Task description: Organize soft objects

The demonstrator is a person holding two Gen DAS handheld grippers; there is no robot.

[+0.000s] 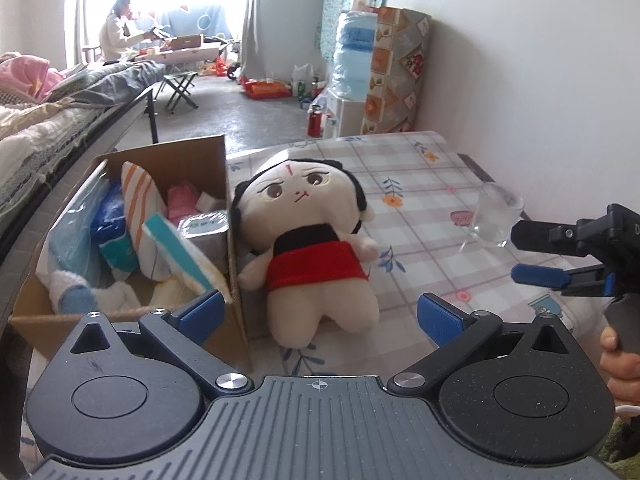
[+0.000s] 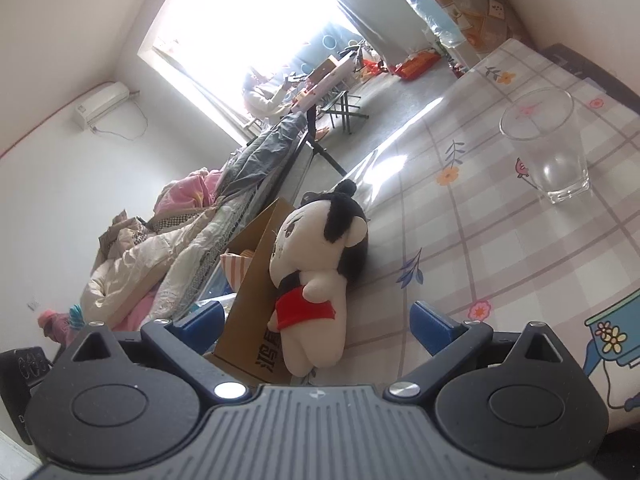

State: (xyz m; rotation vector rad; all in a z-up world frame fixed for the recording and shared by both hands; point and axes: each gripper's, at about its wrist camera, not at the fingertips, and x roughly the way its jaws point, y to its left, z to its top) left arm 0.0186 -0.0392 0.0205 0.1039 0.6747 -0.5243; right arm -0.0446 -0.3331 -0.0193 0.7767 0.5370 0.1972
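While both pairs of blue-padded fingers stand wide apart with nothing clamped between them, the left gripper (image 1: 318,312) points at a plush doll (image 1: 308,240) lying on its back on the table. The right gripper (image 2: 316,322) is rolled onto its side, seen from the left wrist with its fingers (image 1: 538,274) stacked one above the other, held by a hand (image 1: 620,364) at the frame's right edge. It faces the same doll from the side. The doll, with black hair and a red skirt, leans against the outer wall of a cardboard box (image 1: 234,248) at the table's left. Inside the box lie a striped cushion (image 1: 138,200), a teal-edged sponge (image 1: 180,256) and other soft items. A clear glass (image 2: 548,144) stands on the checked, flowered tablecloth (image 1: 420,208), well apart from the doll.
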